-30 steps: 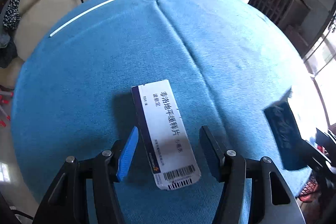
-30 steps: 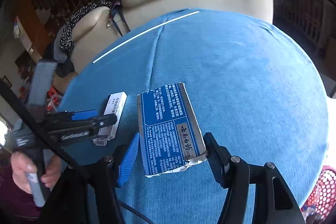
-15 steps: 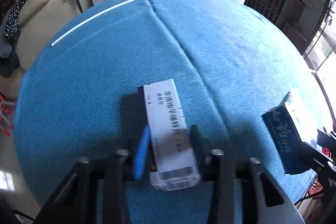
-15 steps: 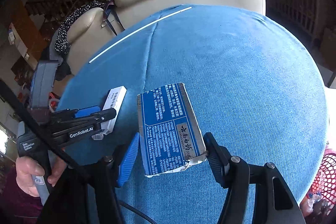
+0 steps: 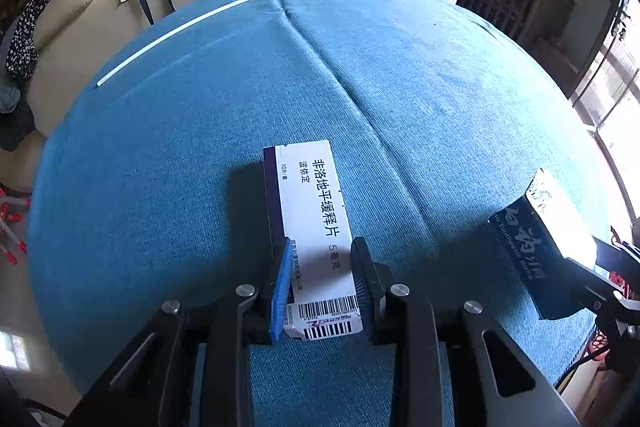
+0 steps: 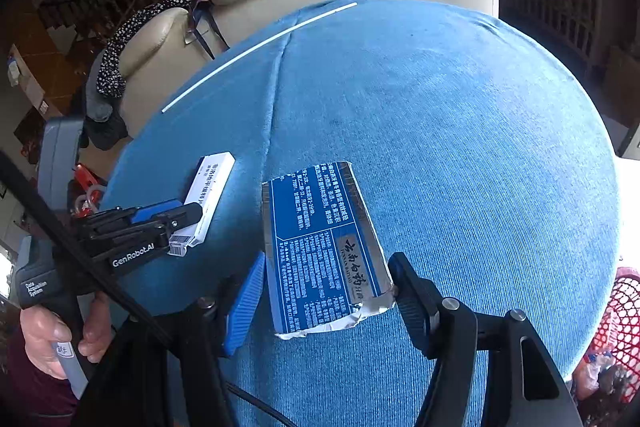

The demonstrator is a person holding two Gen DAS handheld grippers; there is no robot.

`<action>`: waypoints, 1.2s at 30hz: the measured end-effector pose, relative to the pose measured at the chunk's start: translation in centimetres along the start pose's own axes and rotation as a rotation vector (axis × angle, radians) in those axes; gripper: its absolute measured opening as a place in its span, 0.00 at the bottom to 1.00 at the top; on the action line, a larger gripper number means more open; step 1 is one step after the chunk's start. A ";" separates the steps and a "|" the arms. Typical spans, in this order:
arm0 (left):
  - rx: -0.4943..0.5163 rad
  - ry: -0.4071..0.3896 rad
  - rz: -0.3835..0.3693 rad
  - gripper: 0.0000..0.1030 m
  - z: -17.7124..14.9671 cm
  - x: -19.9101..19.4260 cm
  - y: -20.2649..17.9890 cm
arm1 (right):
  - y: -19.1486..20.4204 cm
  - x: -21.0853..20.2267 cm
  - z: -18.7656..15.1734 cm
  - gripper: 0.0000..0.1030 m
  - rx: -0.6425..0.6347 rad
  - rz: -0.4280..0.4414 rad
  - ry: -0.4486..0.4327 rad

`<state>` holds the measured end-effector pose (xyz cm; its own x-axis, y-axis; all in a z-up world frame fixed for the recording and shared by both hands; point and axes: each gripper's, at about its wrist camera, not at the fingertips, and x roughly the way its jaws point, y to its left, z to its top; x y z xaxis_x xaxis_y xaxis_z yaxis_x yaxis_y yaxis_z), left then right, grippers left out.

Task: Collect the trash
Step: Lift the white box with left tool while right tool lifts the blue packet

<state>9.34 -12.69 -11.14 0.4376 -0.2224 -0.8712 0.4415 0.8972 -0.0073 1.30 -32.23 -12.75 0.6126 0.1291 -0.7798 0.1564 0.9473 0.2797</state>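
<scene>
The left gripper jaws, having just closed, clamp the white cardboard medicine box. The right gripper jaws grip the torn blue toothpaste carton. Both sit over the blue cloth tabletop; binning into the red mesh basket remains.

Two boxes gripped over a blue worktop
Centre: right hand-held gripper pinches a torn blue toothpaste box; at left, left hand-held gripper clamps a white medicine box.
</scene>
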 end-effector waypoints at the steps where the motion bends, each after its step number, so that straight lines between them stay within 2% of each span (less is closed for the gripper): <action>1: 0.000 0.002 -0.003 0.45 0.0 0.0 0.0 | 0.0 0.1 0.0 0.65 0.004 0.001 0.004; 3: -0.012 -0.004 -0.007 0.56 -0.3 -0.2 0.3 | -0.1 0.4 0.0 0.65 0.010 0.003 0.017; 6: -0.026 -0.011 -0.035 0.57 -0.5 -0.5 1.2 | -0.3 0.9 0.0 0.66 0.015 0.008 0.038; 10: -0.067 -0.015 -0.102 0.68 -0.8 -0.9 3.0 | -0.1 1.5 -0.1 0.68 0.013 0.021 0.064; 12: -0.101 -0.007 -0.130 0.68 -1.0 -0.9 3.6 | 0.0 1.7 -0.3 0.69 0.011 0.032 0.065; 16: -0.124 0.016 -0.145 0.68 -0.2 -0.3 3.9 | 0.2 2.0 -0.5 0.71 0.001 0.043 0.067; 19: -0.098 0.017 -0.155 0.68 0.1 -0.4 2.6 | 0.3 2.0 -0.8 0.71 -0.007 0.036 0.068; 22: -0.066 0.016 -0.112 0.68 0.3 0.0 1.5 | 0.1 1.8 -1.0 0.71 -0.008 0.034 0.067; 26: -0.096 0.042 -0.081 0.68 0.5 1.1 2.0 | -0.2 1.5 -1.1 0.71 -0.001 0.031 0.069; 27: -0.104 0.046 -0.069 0.67 0.6 1.3 2.3 | -0.2 1.5 -1.0 0.71 -0.001 0.029 0.069; 29: -0.115 0.054 -0.069 0.60 0.6 1.7 2.6 | 0.0 1.6 -1.0 0.71 -0.002 0.032 0.070; 30: -0.120 0.062 -0.078 0.53 0.6 1.8 2.8 | 0.0 1.7 -1.0 0.71 -0.004 0.033 0.071; 32: -0.113 0.056 -0.078 0.48 0.6 2.0 2.8 | 0.2 1.8 -0.9 0.72 -0.008 0.034 0.074; 36: -0.089 0.043 -0.076 0.47 0.6 2.1 2.5 | 0.5 2.1 -0.9 0.73 -0.017 0.027 0.079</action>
<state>11.83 -11.09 -12.73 0.3705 -0.2763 -0.8868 0.3998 0.9092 -0.1163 1.99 -31.27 -14.76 0.5533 0.1763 -0.8141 0.1274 0.9479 0.2919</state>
